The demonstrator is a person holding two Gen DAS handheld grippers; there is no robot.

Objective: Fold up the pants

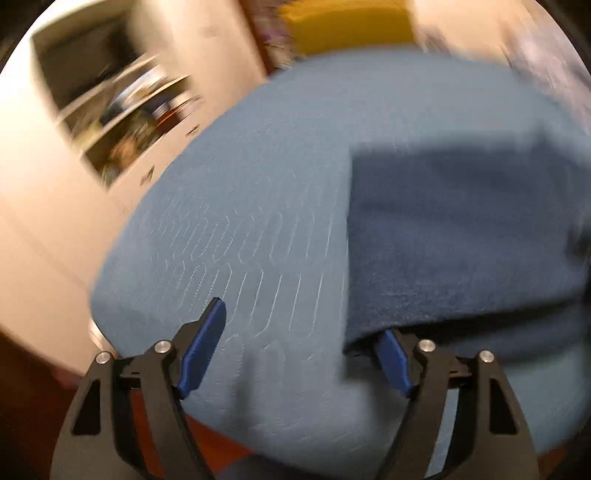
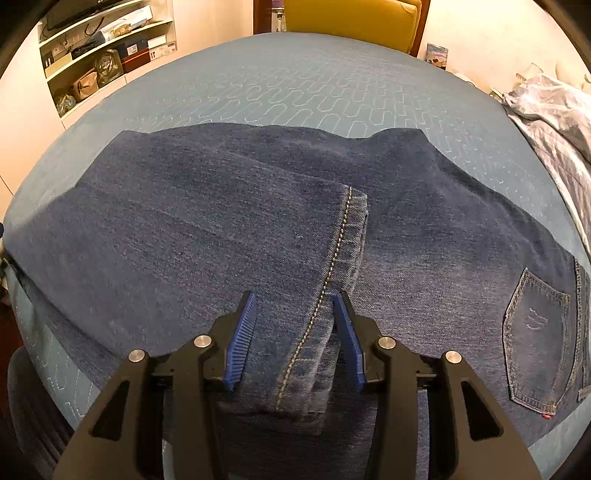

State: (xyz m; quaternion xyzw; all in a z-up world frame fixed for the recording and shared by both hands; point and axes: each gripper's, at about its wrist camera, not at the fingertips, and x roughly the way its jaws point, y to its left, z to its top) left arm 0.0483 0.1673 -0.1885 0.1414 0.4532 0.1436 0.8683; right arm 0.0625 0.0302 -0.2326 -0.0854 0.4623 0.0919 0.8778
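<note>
Dark blue jeans (image 2: pixel 221 229) lie on a blue quilted bed cover (image 2: pixel 295 88), a leg folded over toward the seat, its stitched hem (image 2: pixel 332 266) running down the middle. A back pocket (image 2: pixel 535 332) shows at the right. My right gripper (image 2: pixel 295 314) is open, its jaws on either side of the hem's near end. In the blurred left wrist view my left gripper (image 1: pixel 299 332) is open wide over the cover (image 1: pixel 240 240); the jeans' folded edge (image 1: pixel 443 240) lies to the right and covers its right fingertip.
White shelves (image 2: pixel 107 55) with boxes and bags stand at the back left. A yellow chair (image 2: pixel 351 18) is behind the bed. A pale patterned blanket (image 2: pixel 554 118) lies bunched at the right. The floor shows orange-brown below the bed's near left edge (image 1: pixel 155 435).
</note>
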